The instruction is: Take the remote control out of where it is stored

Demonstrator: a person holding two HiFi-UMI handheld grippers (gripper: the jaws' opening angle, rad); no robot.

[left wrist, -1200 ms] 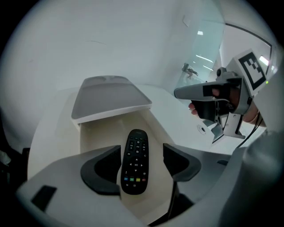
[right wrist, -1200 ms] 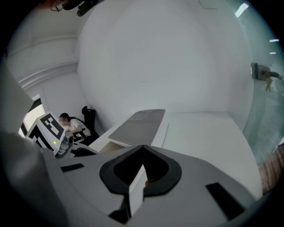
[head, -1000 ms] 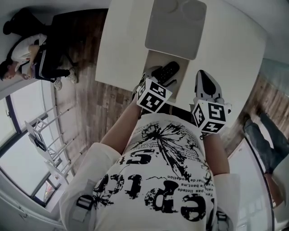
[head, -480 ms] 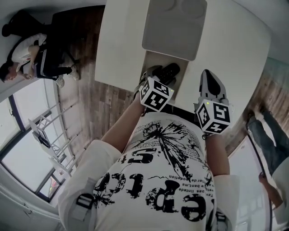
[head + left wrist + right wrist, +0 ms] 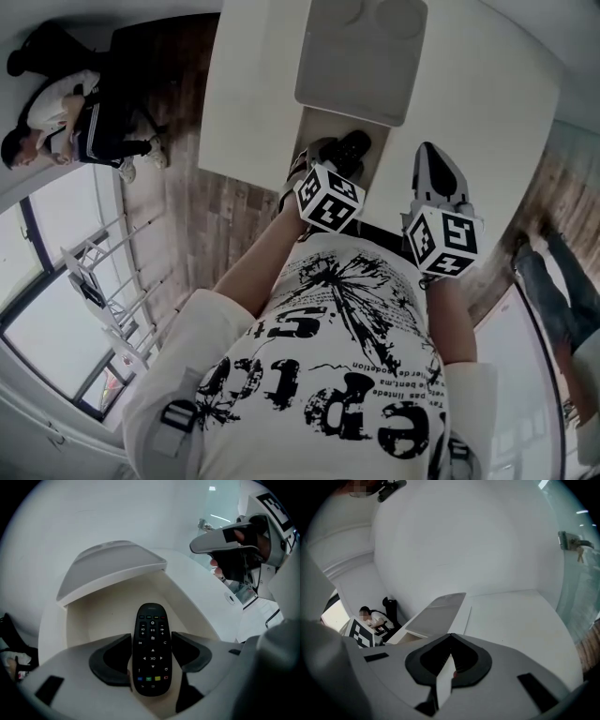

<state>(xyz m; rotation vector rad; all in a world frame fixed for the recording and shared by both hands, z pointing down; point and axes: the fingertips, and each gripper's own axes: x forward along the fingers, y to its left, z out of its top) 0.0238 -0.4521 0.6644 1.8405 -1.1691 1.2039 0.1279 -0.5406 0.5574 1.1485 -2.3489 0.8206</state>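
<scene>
Though well apart from the work, worth noting far left: seated person (image 5: 56, 122) beside a wooden floor (image 5: 192, 211). Next, white worktop (image 5: 253, 84) with a sunken compartment (image 5: 93, 620), grey lid (image 5: 361, 56) raised over its far end. Inside, black remote control (image 5: 152, 634), lying flat, buttons up. Left tool (image 5: 325, 157) reached in, closed narrow on the remote control's sides. Further in than a second ago, when short of it. Right tool (image 5: 429, 169) pinched fully together, holding nothing, above bare worktop just right of the compartment.
</scene>
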